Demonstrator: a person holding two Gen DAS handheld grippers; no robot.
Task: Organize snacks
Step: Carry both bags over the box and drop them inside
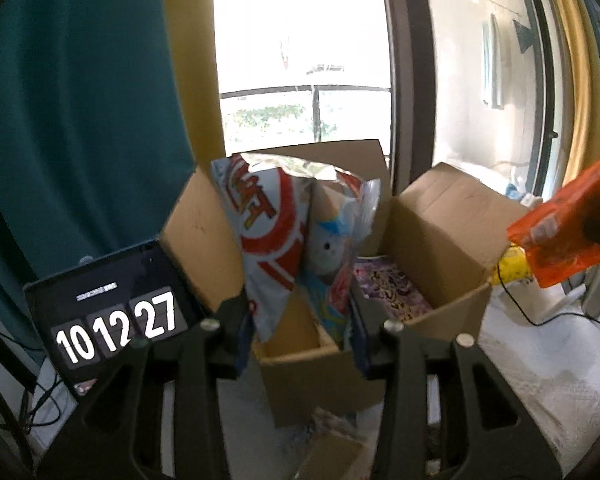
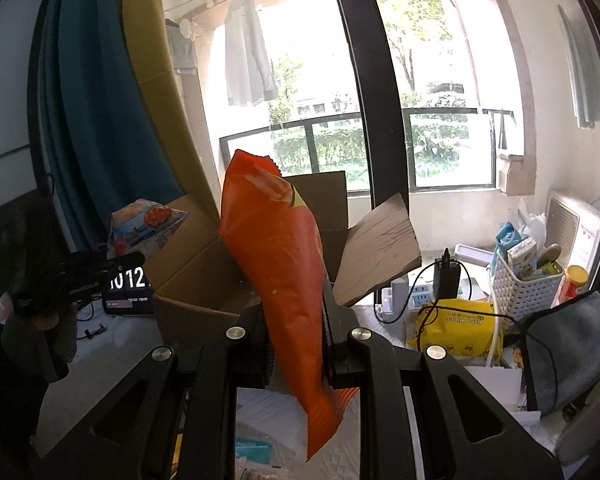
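**Left wrist view: white snack bag held over the box, orange bag clamped in the other gripper**

Left wrist view: the left gripper (image 1: 300, 340) has a white-and-red snack bag (image 1: 284, 240) upright between its fingers (image 1: 230, 336), pads against both sides, so it grasps the bag. The bag hangs above an open cardboard box (image 1: 440, 240) on the table (image 1: 540, 360); the box looks split into two compartments, and the bag is over the near left one. Purple packets (image 1: 384, 284) lie in the right compartment. A clock screen (image 1: 112, 320) stands left of the box, touching its flap. At the right edge the orange snack bag (image 1: 568, 232) shows, well apart from the white one.

Right wrist view: the right gripper (image 2: 296, 344) is clenched tight on the orange snack bag (image 2: 276, 260), which stands tilted, top leaning left, in front of the box (image 2: 204, 280). The left gripper (image 2: 80, 276) shows at far left with the white bag (image 2: 144, 224) above it. A yellow pack (image 2: 452, 324), a white basket (image 2: 520, 292) and a grey cloth (image 2: 572, 344) sit to the right of the box.
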